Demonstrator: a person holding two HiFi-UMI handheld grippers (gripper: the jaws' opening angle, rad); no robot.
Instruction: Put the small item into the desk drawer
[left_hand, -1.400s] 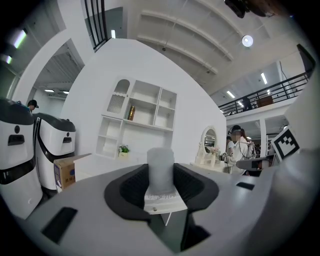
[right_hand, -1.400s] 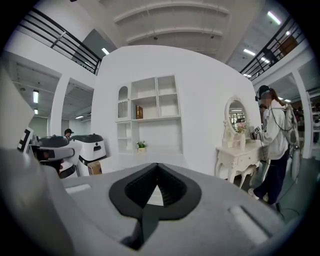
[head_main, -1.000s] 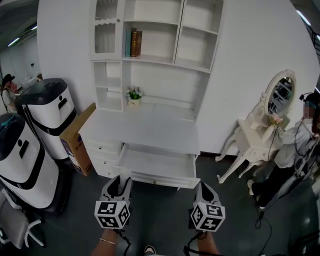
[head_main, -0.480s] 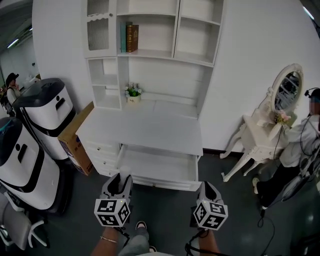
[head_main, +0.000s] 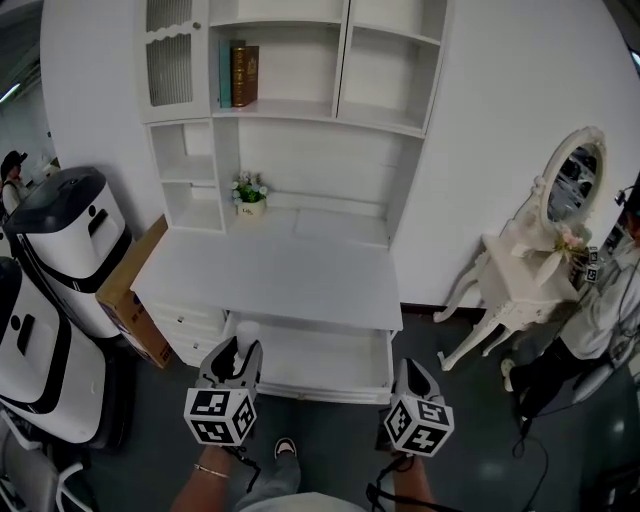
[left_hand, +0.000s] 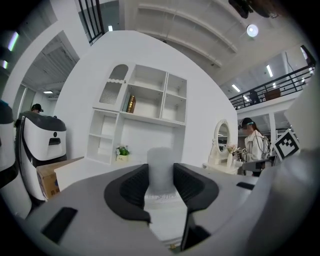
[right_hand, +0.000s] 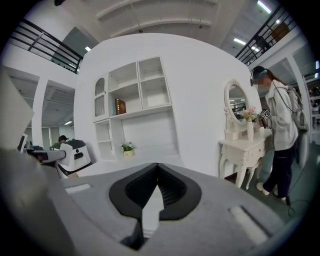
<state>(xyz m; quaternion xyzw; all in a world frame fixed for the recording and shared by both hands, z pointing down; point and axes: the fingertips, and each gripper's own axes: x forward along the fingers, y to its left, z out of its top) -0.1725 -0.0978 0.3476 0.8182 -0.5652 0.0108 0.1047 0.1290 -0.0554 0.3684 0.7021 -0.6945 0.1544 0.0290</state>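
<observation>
A white desk (head_main: 270, 270) with a hutch stands ahead, its wide drawer (head_main: 320, 362) pulled open under the top. My left gripper (head_main: 240, 350) is just in front of the drawer's left part, shut on a small pale cylinder (head_main: 247, 333). In the left gripper view the cylinder (left_hand: 161, 165) stands upright between the dark pads (left_hand: 134, 186) of the left gripper (left_hand: 161, 175). My right gripper (head_main: 408, 372) hovers near the drawer's right front corner. Its jaws meet at the tip in the right gripper view (right_hand: 157, 170), with nothing between them.
Two white machines (head_main: 60, 240) and a cardboard box (head_main: 130, 285) stand left of the desk. A white vanity table with an oval mirror (head_main: 520, 285) and a person (head_main: 610, 310) are at the right. A potted plant (head_main: 248, 192) and books (head_main: 238, 75) sit on the hutch.
Both grippers have come closer to the desk, and the open drawer now lies right in front of them. The left grip on the cylinder is unchanged.
</observation>
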